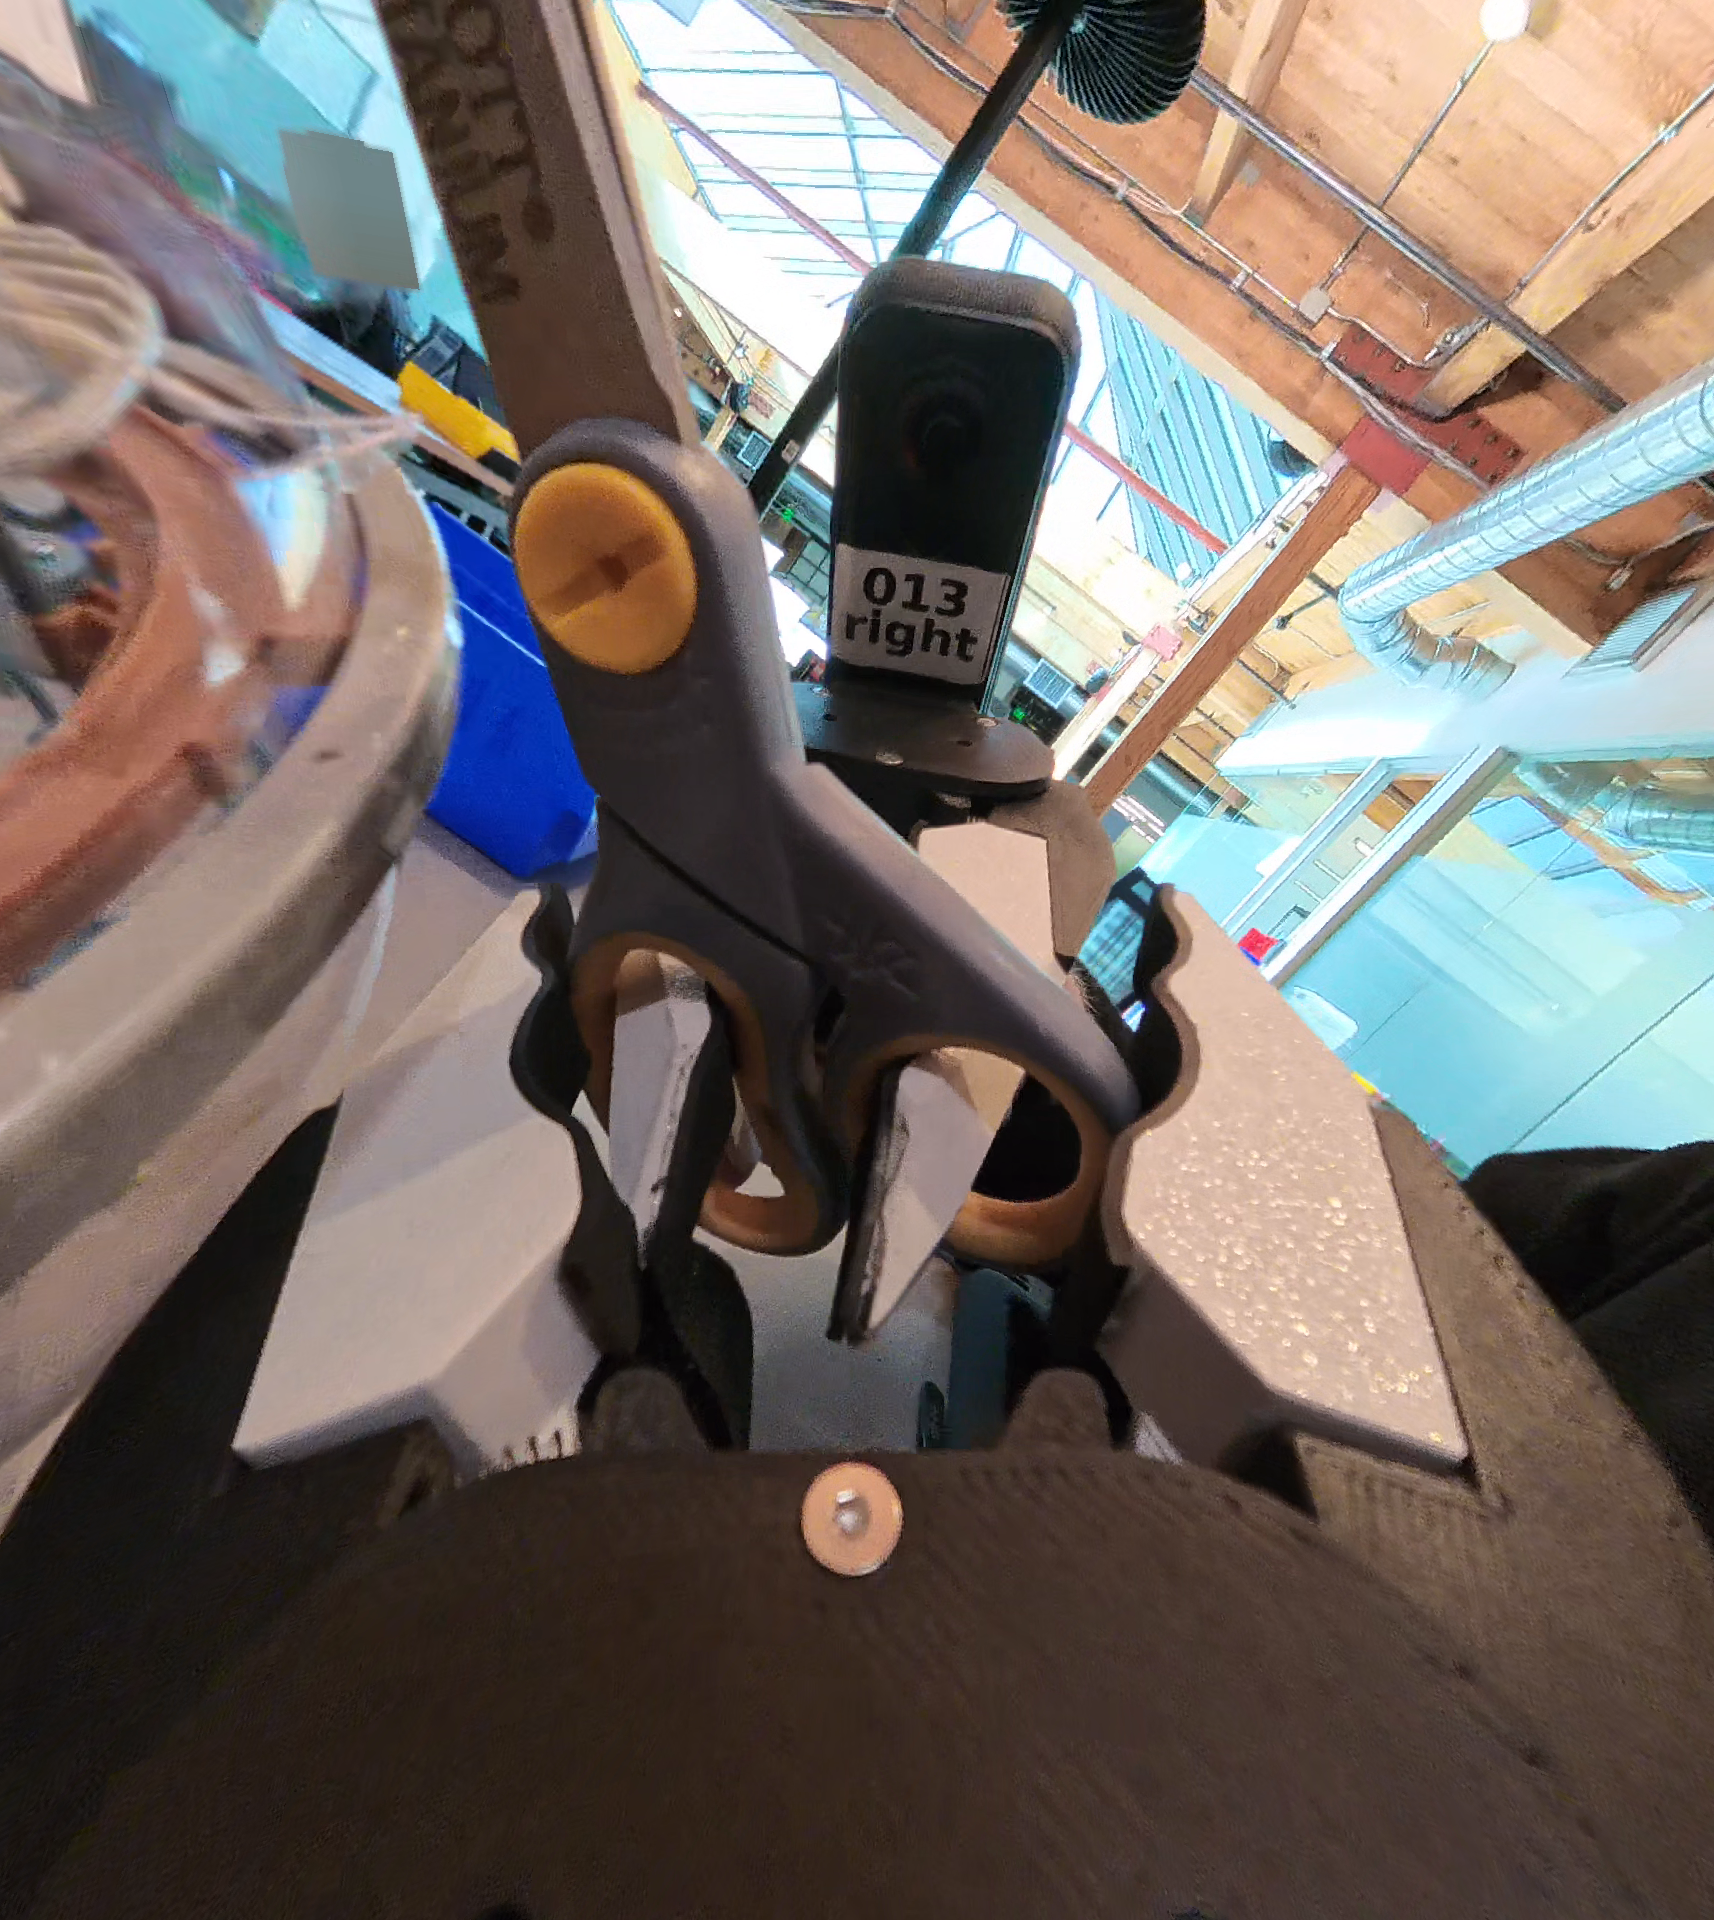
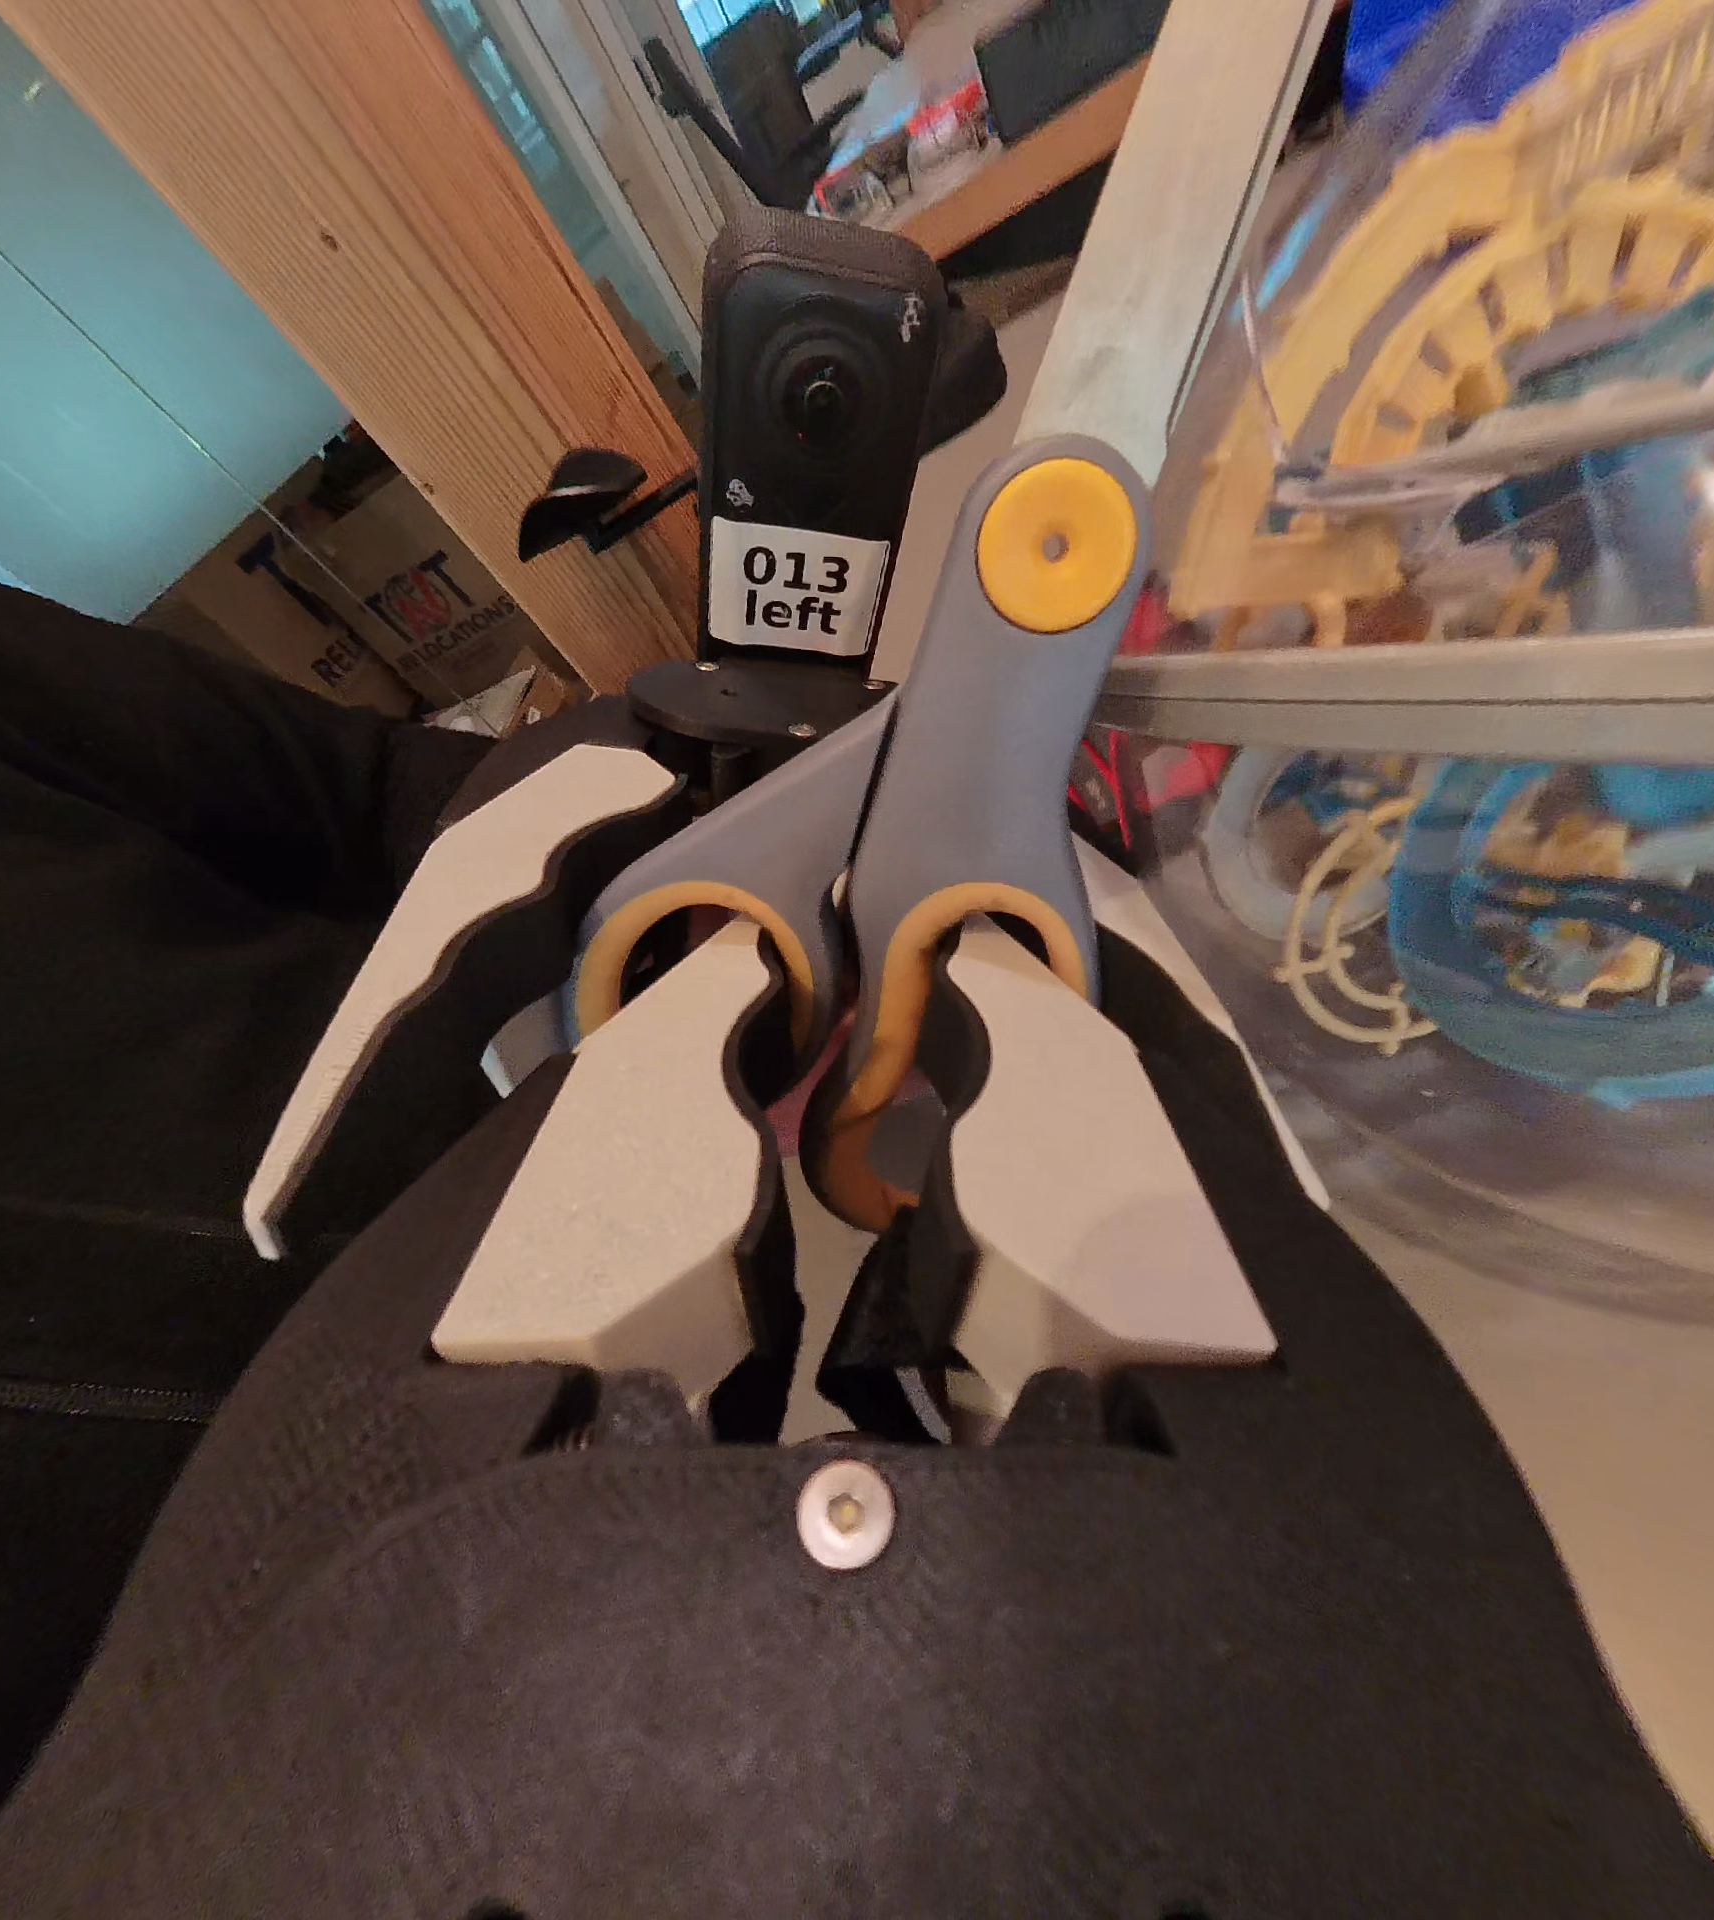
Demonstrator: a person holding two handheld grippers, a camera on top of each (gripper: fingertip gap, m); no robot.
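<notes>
Left wrist view: your left hand-held gripper [image 1: 853, 956] clamps the grey, orange-lined steel scissors [image 1: 707, 790] from outside their handles. The blades point up beside a clear plastic dome [image 1: 105, 644]. Your right hand-held gripper [image 2: 848, 982], threaded through both loops, pinches their inner rims, likely to steady them.

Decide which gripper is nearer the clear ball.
Left. The left gripper straddles the scissors handles from outside, one side beside the ball; the right gripper reaches inside the handle loops, farther off.

Scissors [image 1: 728, 831] blade tips cut off by top edge; clear sphere [image 1: 105, 623] contents blurred.
</notes>
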